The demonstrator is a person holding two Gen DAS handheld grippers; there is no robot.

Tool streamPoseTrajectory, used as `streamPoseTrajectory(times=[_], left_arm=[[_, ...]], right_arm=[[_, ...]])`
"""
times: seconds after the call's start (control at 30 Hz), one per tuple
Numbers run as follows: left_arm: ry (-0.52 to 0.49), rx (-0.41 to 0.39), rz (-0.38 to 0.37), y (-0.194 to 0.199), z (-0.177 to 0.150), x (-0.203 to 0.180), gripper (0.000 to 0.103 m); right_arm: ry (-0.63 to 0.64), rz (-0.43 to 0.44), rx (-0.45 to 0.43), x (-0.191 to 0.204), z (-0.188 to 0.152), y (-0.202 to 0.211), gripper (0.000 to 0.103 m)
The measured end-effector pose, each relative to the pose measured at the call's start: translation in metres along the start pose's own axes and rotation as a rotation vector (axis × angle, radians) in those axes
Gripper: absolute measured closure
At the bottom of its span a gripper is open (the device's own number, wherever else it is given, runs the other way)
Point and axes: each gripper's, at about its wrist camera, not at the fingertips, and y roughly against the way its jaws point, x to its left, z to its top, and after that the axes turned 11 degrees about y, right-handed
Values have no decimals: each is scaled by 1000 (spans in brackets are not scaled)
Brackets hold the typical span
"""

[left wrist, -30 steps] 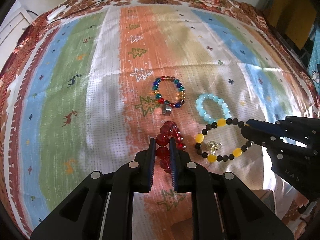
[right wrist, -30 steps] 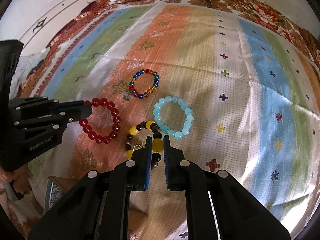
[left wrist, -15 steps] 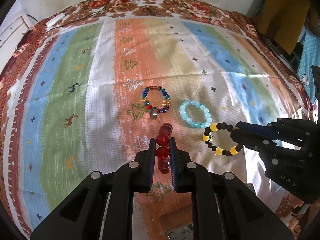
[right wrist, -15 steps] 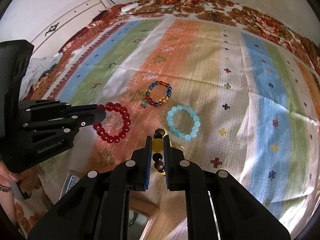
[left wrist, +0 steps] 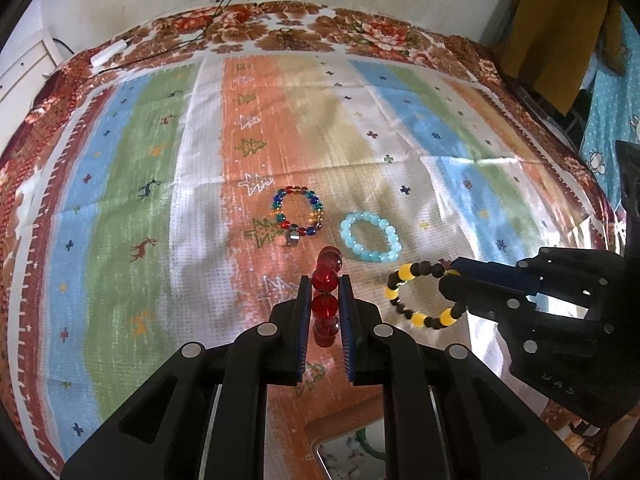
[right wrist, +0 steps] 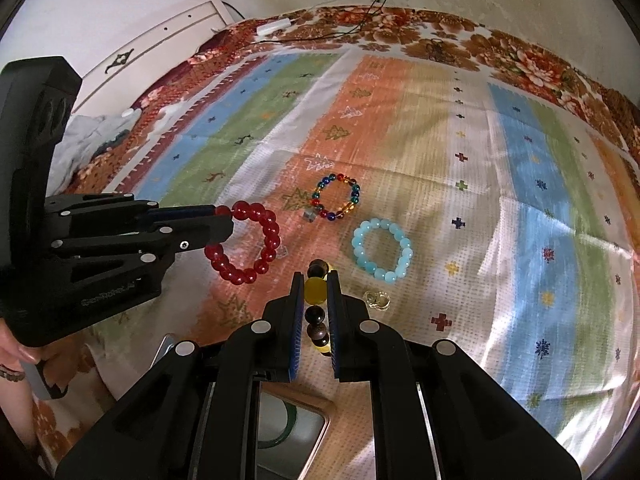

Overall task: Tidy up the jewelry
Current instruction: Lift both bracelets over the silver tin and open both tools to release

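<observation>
My left gripper (left wrist: 325,284) is shut on a red bead bracelet (left wrist: 326,280) and holds it above the striped cloth; the bracelet also shows in the right wrist view (right wrist: 256,240). My right gripper (right wrist: 314,280) is shut on a black-and-yellow bead bracelet (right wrist: 314,292), lifted off the cloth; it also shows in the left wrist view (left wrist: 416,312). A multicolour bead bracelet (left wrist: 298,214) and a light blue bead bracelet (left wrist: 370,236) lie on the cloth ahead of both grippers.
A box with a light wooden rim (right wrist: 296,432) holding a green ring sits at the near edge under the grippers. A white cable plug (left wrist: 108,54) lies at the far left of the bed. A white cabinet (right wrist: 160,40) stands beside the bed.
Both grippers have lifted their bracelets off the cloth and pulled back toward the near edge. The box has come into view below them.
</observation>
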Motion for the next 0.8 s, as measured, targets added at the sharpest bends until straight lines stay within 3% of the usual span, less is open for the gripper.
streamPoseTrajectory(times=[0.8], left_arm=[[13, -71, -101, 51, -39, -1, 90]], right_arm=[[11, 25, -110, 16, -18, 49, 91]])
